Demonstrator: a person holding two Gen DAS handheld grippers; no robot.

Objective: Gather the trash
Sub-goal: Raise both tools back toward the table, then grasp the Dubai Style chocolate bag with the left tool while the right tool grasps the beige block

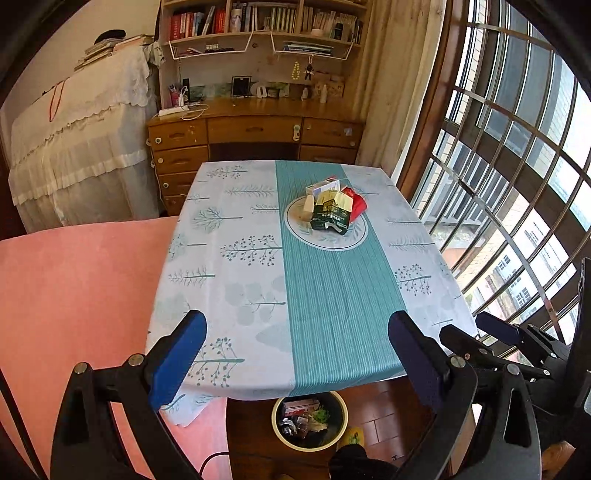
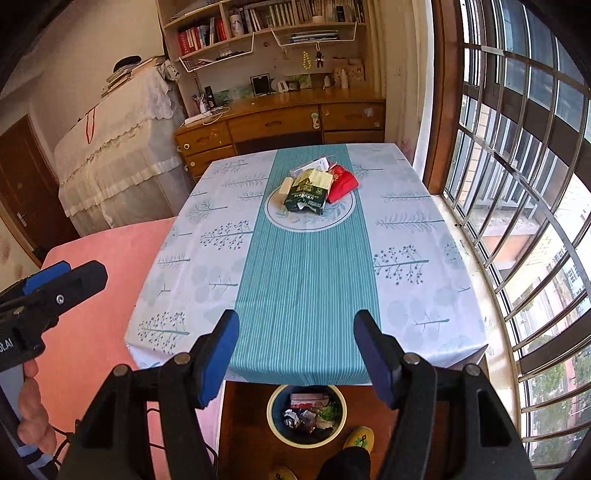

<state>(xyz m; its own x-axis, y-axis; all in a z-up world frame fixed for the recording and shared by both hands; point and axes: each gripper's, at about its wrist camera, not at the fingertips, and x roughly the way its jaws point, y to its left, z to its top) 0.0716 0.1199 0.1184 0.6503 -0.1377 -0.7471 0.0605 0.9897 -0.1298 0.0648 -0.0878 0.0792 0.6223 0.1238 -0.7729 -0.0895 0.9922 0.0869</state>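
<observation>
We hold both grippers above the near edge of the table (image 1: 229,280), and we place everything else from that table. Our left gripper (image 1: 297,354) has its blue pads spread wide with nothing between them. Our right gripper (image 2: 295,354) is likewise spread and empty; in the left wrist view it (image 1: 476,332) shows off the table's near right corner, again with a gap between its pads. In the right wrist view the left gripper (image 2: 55,277) hangs off the table's left side, over the pink cover (image 2: 92,295), with our hand (image 2: 33,413) on its handle.

The trash (image 1: 332,210) lies piled on a plate (image 1: 325,240) at the middle of the table's far half, on the teal stripe of the cloth. In the pile we see a dark green carton (image 2: 306,197), torn at its near end, a red wrapper (image 2: 343,182) on its right, a pale block (image 2: 285,186) on its left and a white box (image 1: 323,185) behind.

Below the table's near edge, on the wooden floor, stands a bin (image 2: 306,413) already holding crumpled wrappers and scraps. Just beside the bin, on its near right, sits a yellow slipper (image 2: 360,437).

Beyond the table's far edge is a wooden desk (image 1: 255,125) with a bookshelf (image 1: 258,22) above. A barred window (image 1: 517,166) runs along the table's right side.
</observation>
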